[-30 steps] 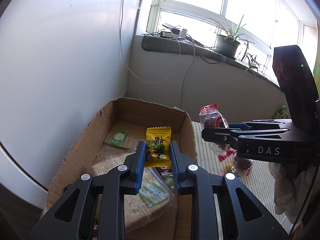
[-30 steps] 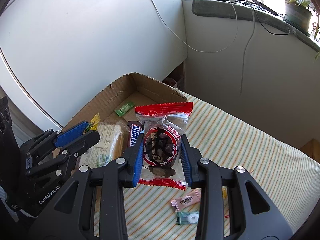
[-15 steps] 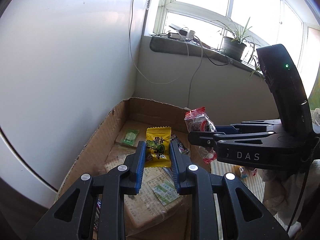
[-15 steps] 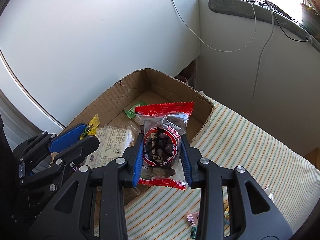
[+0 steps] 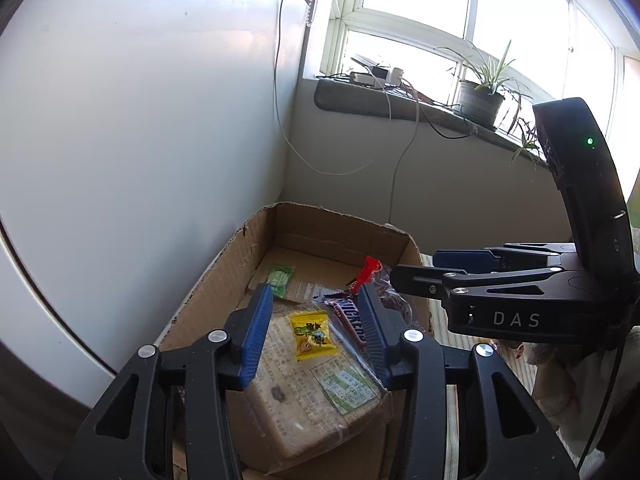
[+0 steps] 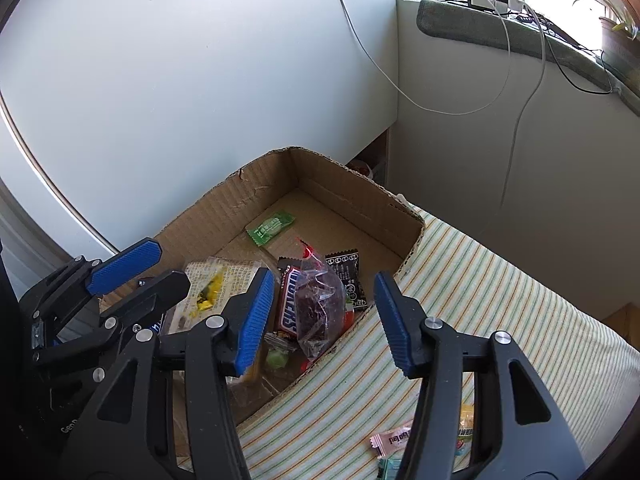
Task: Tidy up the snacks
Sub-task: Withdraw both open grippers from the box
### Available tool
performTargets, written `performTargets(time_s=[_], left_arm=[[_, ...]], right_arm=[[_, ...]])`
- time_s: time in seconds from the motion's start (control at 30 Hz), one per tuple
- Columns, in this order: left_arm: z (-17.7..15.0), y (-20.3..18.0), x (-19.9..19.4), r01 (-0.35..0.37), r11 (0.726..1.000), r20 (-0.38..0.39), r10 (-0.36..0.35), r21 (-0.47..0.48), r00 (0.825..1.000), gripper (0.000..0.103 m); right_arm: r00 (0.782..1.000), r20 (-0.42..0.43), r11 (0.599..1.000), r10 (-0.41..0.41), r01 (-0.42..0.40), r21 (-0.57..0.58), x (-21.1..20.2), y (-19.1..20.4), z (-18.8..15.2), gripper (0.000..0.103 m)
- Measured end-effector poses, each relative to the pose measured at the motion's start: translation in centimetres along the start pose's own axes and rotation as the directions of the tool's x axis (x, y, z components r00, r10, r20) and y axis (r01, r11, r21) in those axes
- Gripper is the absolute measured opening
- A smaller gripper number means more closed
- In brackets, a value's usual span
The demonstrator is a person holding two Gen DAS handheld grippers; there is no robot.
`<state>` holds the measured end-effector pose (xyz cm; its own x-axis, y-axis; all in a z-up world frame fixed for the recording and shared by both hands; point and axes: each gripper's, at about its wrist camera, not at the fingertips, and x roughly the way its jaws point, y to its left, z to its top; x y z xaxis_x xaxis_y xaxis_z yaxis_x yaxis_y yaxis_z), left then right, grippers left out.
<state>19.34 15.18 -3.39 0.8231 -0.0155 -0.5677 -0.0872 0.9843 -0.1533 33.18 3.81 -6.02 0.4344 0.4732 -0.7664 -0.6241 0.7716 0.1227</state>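
Beside the brown cardboard box lies a cloth striped green, orange and white; inside it, a yellow packet, a green sachet, a brown Snickers bar.

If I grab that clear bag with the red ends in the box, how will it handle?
The clear bag is crinkled film, so it probably flexes and slips between pads. Its dark lumpy contents look loose and may shift. It leans on the candy bar, so it may flop over when nudged.
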Motion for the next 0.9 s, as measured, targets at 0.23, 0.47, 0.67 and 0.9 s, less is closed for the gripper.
performTargets(time_s=[0.23, 0.47, 0.67, 0.9], left_arm=[[0.1, -0.2, -0.2, 0.003, 1.0, 0.005, -0.003, 0.003, 1.0, 0.046], [0.2, -0.9, -0.4, 0.009, 1.0, 0.012, -0.01, 0.017, 1.0, 0.046], [0.4, -1.7, -0.4, 0.021, 0.999, 0.019, -0.021, 0.03, 1.0, 0.046], [0.4, -3.4, -0.6, 0.048, 0.997, 0.026, -0.049, 0.062, 0.998, 0.046]], right_arm=[[1.0, 0.019, 1.0, -0.021, 0.021, 0.008, -0.9, -0.5, -0.2, 0.069], [0.999, 0.031, 0.999, -0.038, 0.038, 0.016, -1.9, -1.1, -0.6, 0.069], [0.997, 0.045, 0.998, -0.059, 0.058, 0.025, -3.3, -2.1, -0.9, 0.069], [0.995, 0.058, 0.996, -0.08, 0.078, 0.037, -5.0, -3.3, -1.9, 0.069]])
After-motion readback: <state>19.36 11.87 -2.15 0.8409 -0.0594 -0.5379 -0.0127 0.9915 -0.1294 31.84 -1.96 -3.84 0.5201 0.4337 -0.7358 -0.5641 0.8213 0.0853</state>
